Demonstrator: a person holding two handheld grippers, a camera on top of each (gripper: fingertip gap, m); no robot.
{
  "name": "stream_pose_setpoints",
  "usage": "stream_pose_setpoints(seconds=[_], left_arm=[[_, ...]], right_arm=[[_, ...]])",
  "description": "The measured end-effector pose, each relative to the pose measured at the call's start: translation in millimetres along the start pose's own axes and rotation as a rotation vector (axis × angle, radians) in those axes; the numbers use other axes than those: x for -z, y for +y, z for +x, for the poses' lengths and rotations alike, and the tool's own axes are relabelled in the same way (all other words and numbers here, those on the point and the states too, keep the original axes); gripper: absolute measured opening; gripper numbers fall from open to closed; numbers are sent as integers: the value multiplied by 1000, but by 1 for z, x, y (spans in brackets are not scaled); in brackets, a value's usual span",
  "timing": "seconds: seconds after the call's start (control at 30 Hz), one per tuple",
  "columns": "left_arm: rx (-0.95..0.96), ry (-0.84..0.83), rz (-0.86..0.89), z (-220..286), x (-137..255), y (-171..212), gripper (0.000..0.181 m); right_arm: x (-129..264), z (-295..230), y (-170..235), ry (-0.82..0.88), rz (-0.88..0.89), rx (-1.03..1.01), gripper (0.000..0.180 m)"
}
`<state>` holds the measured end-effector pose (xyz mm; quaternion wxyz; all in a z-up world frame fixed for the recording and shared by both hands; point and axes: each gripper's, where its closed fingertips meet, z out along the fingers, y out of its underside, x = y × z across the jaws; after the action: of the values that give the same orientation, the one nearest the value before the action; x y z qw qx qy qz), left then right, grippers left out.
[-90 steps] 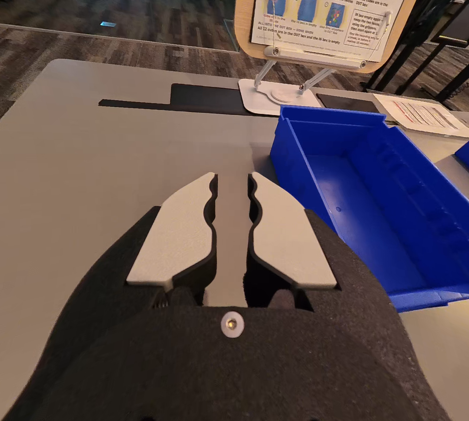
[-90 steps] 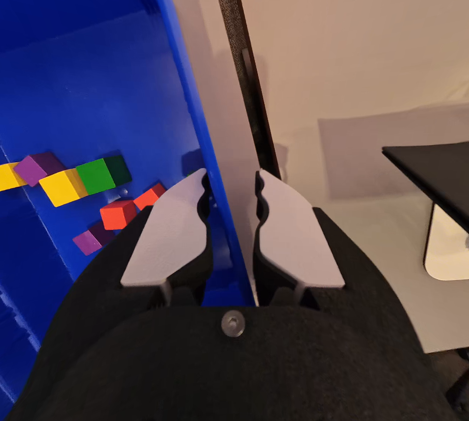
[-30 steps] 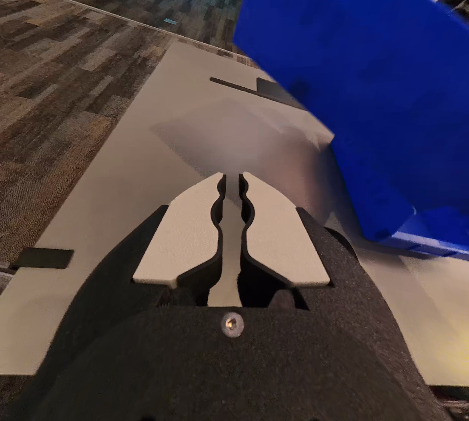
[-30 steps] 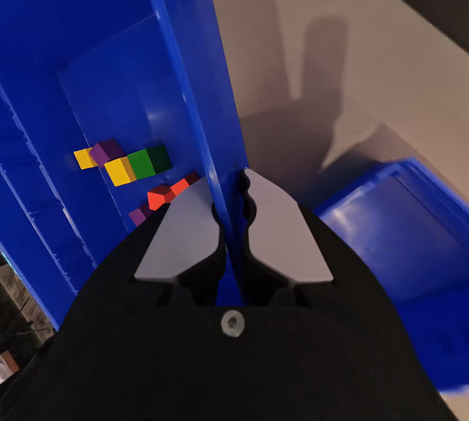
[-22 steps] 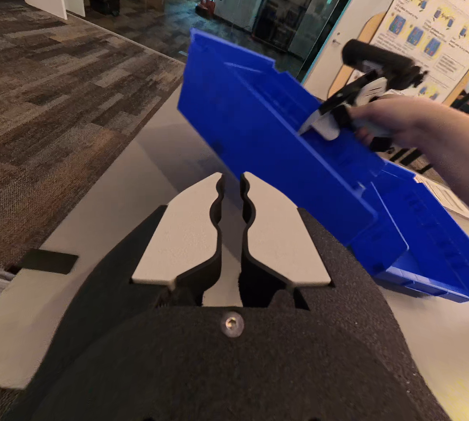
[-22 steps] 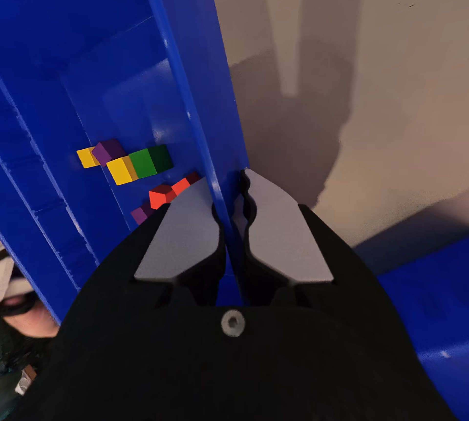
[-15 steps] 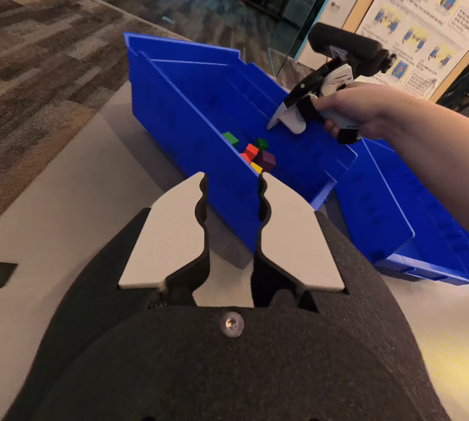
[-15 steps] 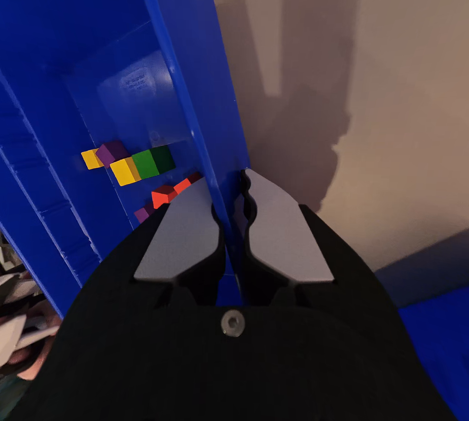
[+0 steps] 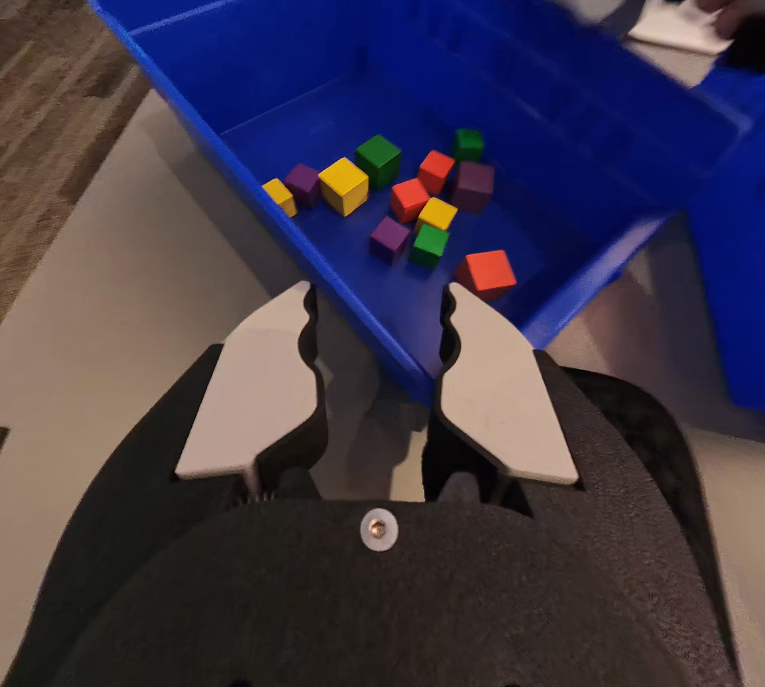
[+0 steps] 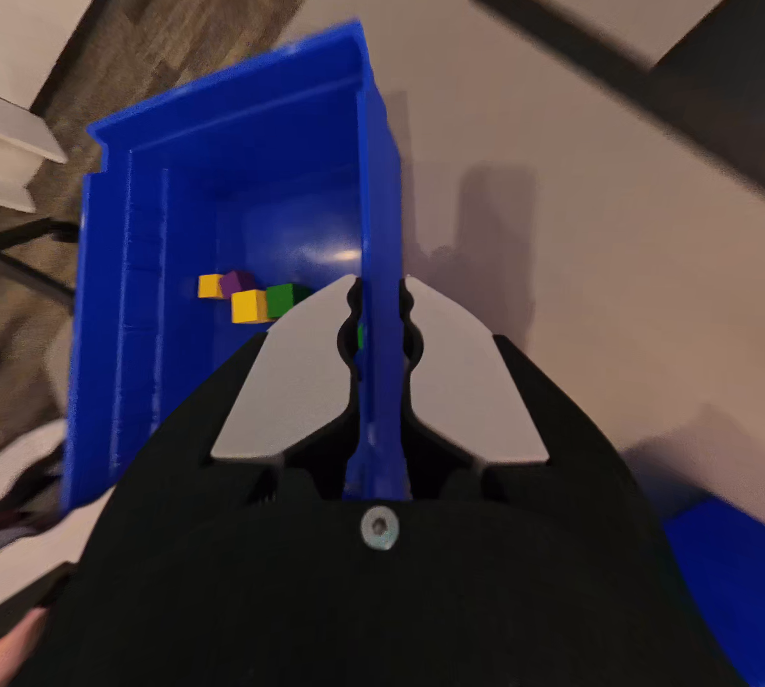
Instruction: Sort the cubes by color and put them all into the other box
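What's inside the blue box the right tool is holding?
Inside the blue box: twelve loose, unsorted cubes on the floor, three each of yellow, green, red and purple. The right tool hides most of them in its own view.

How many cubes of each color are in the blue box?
In the blue box:
yellow cubes: 3
purple cubes: 3
green cubes: 3
red-orange cubes: 3
Total: 12

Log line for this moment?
right gripper: shut on blue box wall | left gripper: open at corner | cubes: unsorted inside
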<state>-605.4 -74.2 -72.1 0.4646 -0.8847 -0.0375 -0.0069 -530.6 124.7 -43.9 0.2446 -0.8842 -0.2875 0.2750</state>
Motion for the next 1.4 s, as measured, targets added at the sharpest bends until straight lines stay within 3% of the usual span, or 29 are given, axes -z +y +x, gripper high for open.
stream_pose_setpoints(seconds=[0.03,0.13,0.3,0.53,0.77,1.1,1.4], left_arm=[[-2,-8,-1,-1,-2,1,61],[43,12,36,-4,-4,-4,48],[36,-42,56,-29,-8,-9,36],[-50,-120,75,-86,-22,-27,10],[-201,-59,47,-120,-45,-45,9],[-309,94,12,-154,-67,-62,9],[-310,90,-35,-172,-73,-66,11]], right_arm=[[13,5,-7,53,57,73,17],[57,16,-21,218,198,267,20],[134,37,-21,408,341,354,25],[234,90,11,662,431,397,32],[309,144,63,854,471,382,38],[340,197,130,828,443,229,47],[327,224,163,733,370,121,49]])
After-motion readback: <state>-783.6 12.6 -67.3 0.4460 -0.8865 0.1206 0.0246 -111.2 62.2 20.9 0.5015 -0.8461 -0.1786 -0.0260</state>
